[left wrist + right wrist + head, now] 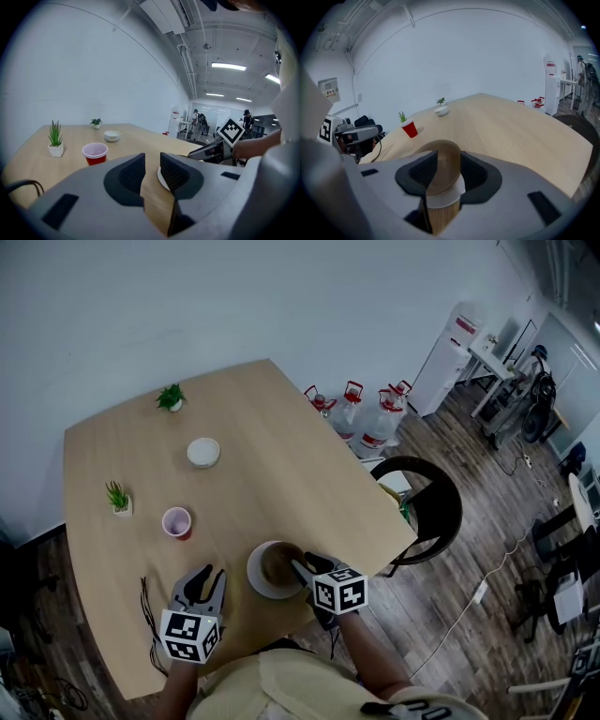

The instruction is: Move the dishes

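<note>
Entry, dishes: your brown bowl (279,563) sits in a white plate (255,581) at lower centre of the head view, close to the near edge of the surface (281,442). Your right claw (302,566) is at the bowl's right rim. In the right gripper view its jaws stand spread with the bowl's near rim between them, and no pinch on it shows. Your left claw (208,574), at lower left, is also spread, with only bare surface between its jaws. Hazards, as judged: if you close on the bowl's rim alone, the bowl may tilt or lift out and leave the plate behind. If you catch both rims off-centre, the pair may slide apart and the plate may drop. A shove rather than a grip could push the stack towards the cup (176,522), just up and left of it. The left claw is well placed to steady the plate but is not touching it. Count: claws, two; brown bowl, one; white plate, one; small white bowl (203,453), one, upper centre; cup, one; potted plants, two (171,397) (118,498); water jugs (349,411) on the floor, three, upper right; black chair (431,512), one.
</note>
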A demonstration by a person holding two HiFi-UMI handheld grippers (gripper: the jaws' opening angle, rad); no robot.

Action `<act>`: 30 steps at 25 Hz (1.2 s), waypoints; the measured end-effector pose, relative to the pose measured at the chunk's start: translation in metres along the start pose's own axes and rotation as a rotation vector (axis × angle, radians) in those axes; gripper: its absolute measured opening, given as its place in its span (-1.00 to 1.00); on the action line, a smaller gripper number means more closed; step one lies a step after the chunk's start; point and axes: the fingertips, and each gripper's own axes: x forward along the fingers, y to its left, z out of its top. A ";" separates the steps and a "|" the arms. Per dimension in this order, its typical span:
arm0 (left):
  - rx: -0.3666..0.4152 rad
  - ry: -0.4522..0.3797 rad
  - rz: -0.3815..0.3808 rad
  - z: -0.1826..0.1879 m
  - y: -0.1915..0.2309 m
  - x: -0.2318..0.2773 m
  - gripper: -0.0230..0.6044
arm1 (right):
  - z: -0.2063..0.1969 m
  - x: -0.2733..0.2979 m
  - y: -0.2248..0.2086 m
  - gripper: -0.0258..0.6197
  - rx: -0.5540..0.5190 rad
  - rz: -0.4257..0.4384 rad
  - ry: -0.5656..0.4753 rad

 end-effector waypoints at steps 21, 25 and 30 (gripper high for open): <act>-0.001 0.021 -0.011 -0.010 -0.007 -0.003 -0.59 | 0.000 -0.001 -0.010 -0.42 -0.032 -0.123 -0.022; 0.001 0.027 -0.016 -0.012 -0.009 -0.002 -0.59 | -0.006 0.000 -0.010 -0.42 -0.022 -0.115 -0.004; 0.007 0.034 -0.026 -0.014 -0.013 -0.001 -0.59 | -0.014 0.002 -0.008 -0.52 0.000 -0.108 0.017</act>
